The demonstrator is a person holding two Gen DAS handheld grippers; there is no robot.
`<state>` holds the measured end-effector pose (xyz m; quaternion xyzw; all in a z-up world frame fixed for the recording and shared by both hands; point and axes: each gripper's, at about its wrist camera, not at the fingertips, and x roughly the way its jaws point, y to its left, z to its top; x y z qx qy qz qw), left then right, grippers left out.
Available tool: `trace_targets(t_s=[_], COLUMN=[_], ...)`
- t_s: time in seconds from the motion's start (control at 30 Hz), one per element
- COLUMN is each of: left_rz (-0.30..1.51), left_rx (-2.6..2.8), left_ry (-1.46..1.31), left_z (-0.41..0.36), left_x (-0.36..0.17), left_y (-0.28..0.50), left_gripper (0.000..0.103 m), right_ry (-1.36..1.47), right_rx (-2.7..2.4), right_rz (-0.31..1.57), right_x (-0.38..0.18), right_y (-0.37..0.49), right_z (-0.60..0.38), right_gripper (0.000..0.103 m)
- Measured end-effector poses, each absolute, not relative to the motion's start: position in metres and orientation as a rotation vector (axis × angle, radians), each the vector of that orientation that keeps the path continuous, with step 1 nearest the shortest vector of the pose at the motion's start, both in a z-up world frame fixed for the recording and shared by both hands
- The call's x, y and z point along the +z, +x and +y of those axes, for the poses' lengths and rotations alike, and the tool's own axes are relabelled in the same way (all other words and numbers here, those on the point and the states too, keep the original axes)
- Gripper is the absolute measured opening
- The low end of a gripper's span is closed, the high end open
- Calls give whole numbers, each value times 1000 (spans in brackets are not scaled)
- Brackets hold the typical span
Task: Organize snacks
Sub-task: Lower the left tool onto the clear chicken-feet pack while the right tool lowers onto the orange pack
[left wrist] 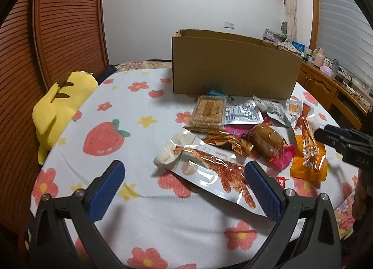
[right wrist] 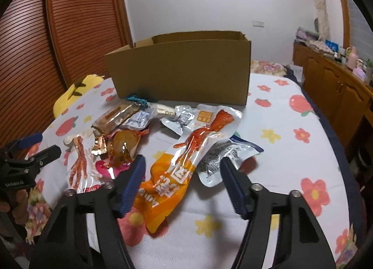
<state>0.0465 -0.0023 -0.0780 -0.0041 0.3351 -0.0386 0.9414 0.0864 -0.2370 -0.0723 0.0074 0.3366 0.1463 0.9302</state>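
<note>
Both grippers point(left wrist: 184, 174) point(right wrist: 183, 171) gape over two chicken-foot packets point(left wrist: 205, 166) point(right wrist: 186, 150), one box point(left wrist: 233, 68).

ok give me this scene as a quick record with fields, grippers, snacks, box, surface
left gripper: open, nothing held, above the near end of the white chicken-foot packet
right gripper: open, nothing held, jaws on either side of the orange chicken-foot packet
snacks: loose pile on the cloth in front of the box, none gripped
other snacks: sesame bar tray, silver pouch, brown bun in wrapper
cardboard box: open top, upright behind the pile, contents hidden
surface: strawberry-and-flower cloth
aside: yellow plush at left edge
</note>
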Motion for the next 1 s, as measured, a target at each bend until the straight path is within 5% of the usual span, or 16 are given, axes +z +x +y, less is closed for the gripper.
trace_targets(t_s=[0.27,0.63,0.83,1.0], left_rz=[709,746,792,807], left_rx=[-85,-111,-136,-137], left_ry=[-12,-27,-67,-117], left_z=[-3,-11,-14,-12], left_x=[-85,-92,-98,-97], left_y=[51,61,72,80], left_gripper=[103,103,102,101], right_ry=[5,-51,-23,-35], right_rx=[319,323,316,295], right_rz=[756,794,810,798], right_x=[-81,-92,-96,-97], right_y=[112,131,139,136], right_z=[-237,-220,-226,-225], right_gripper=[54,54,31,31])
